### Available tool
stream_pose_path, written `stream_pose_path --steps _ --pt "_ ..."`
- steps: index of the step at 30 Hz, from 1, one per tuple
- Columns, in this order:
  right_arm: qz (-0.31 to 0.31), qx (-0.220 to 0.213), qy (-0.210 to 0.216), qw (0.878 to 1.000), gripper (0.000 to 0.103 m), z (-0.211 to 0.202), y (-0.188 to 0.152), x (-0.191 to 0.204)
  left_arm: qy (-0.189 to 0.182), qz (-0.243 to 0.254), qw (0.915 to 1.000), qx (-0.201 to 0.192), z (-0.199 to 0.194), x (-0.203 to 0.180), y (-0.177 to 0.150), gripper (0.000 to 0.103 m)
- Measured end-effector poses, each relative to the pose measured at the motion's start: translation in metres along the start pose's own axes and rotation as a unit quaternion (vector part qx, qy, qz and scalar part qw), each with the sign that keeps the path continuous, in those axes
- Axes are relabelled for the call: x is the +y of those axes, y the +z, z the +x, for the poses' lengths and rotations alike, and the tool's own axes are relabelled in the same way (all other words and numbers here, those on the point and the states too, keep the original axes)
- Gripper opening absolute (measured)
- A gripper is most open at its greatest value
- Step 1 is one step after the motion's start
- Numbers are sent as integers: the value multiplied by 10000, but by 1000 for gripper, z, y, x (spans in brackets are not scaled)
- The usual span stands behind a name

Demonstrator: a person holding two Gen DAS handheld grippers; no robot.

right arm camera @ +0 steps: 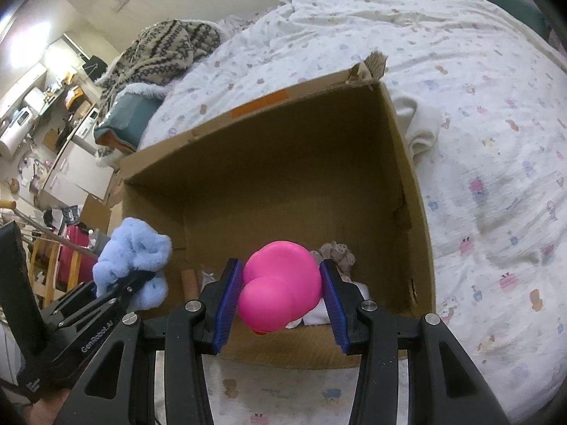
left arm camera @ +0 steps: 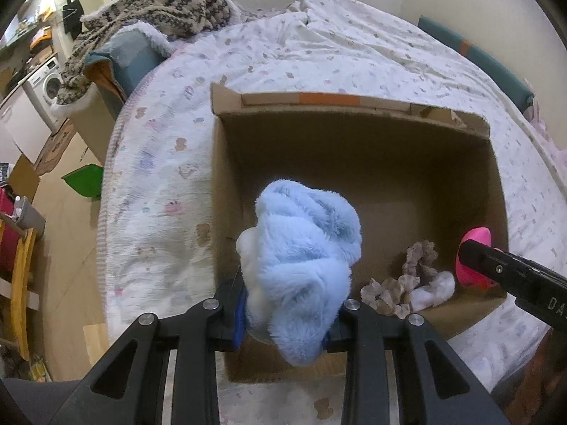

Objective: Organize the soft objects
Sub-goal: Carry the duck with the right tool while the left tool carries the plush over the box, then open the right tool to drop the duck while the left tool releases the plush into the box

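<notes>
Fluffy blue plush [left arm camera: 304, 276]; smooth glossy pink toy [right arm camera: 280, 294]; matt cardboard box [left arm camera: 354, 148].

Black jaws, blue pads [right arm camera: 226, 301], silver screws [left arm camera: 211, 304]

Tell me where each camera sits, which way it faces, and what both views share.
Left wrist: sits behind the left gripper, looks down into the cardboard box on the bed; its jaws hold a blue fluffy cloth.
Right wrist: sits behind the right gripper, looks into the box from its right; its jaws hold a pink toy.
Shared: box, bed, cloth, toy, each other's gripper.
</notes>
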State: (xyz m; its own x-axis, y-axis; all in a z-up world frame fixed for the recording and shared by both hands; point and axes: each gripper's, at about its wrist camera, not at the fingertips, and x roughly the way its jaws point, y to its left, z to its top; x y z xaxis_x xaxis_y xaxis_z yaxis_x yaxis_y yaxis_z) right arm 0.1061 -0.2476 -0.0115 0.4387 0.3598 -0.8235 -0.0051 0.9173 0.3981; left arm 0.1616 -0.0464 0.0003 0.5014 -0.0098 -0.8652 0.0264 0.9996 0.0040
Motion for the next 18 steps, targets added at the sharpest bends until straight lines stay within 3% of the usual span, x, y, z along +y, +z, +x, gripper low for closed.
stream_pose_path --steps 9,18 --pt "4 303 -36 9995 48 27 -6 -5 -256 11 9995 178 30 -5 -9 29" --pt "57 496 -172 9986 48 42 -10 -13 -242 277 9993 2 33 -16 -13 31"
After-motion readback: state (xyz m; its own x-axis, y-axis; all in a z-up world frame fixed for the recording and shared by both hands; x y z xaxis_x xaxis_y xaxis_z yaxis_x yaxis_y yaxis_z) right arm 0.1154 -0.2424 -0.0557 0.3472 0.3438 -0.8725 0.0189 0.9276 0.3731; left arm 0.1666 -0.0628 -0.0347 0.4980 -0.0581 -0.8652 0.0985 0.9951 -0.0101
